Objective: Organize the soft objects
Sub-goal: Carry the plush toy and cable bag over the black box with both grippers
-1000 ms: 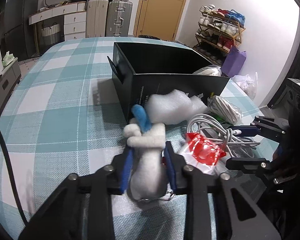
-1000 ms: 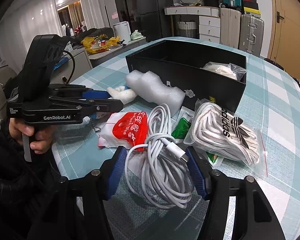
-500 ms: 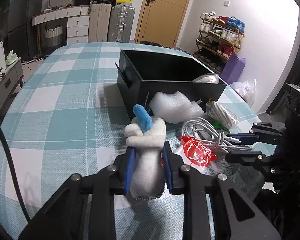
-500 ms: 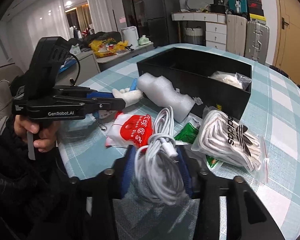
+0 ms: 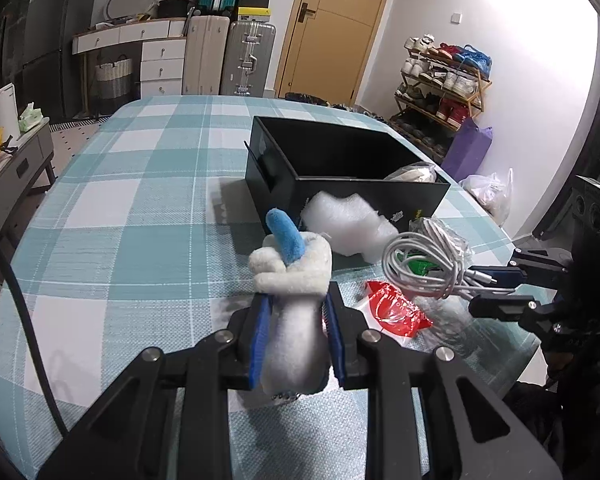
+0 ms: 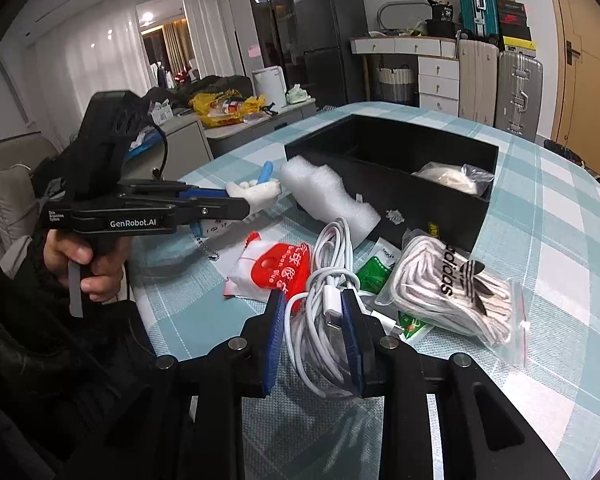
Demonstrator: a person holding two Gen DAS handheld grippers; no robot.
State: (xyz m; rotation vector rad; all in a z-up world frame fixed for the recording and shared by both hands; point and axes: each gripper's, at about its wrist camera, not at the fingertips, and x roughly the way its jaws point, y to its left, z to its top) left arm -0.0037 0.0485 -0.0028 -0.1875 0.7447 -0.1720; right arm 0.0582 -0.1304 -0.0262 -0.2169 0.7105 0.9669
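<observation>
Both hand-held grippers gripped: left hand-held gripper (image 5: pixel 296 336) squeezed the soft plush toy (image 5: pixel 294 300) mid-body; right hand-held gripper (image 6: pixel 312 336) had just closed, pinching the floppy cable coil (image 6: pixel 324 280).

Lived-in home, shoe rack (image 5: pixel 444 80) by the door (image 5: pixel 332 28), suitcases (image 5: pixel 228 56), fridge (image 6: pixel 324 40), checked tablecloth (image 5: pixel 140 208)

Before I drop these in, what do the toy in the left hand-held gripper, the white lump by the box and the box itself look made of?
Plush toy: fuzzy white fleece with a blue felt-like tip, squeezed in by the pads, so probably stuffed fabric. White lump: matte, pitted and ragged-edged, likely packing foam. Black box: thin, straight, slightly glossy printed walls, probably coated cardboard.
</observation>
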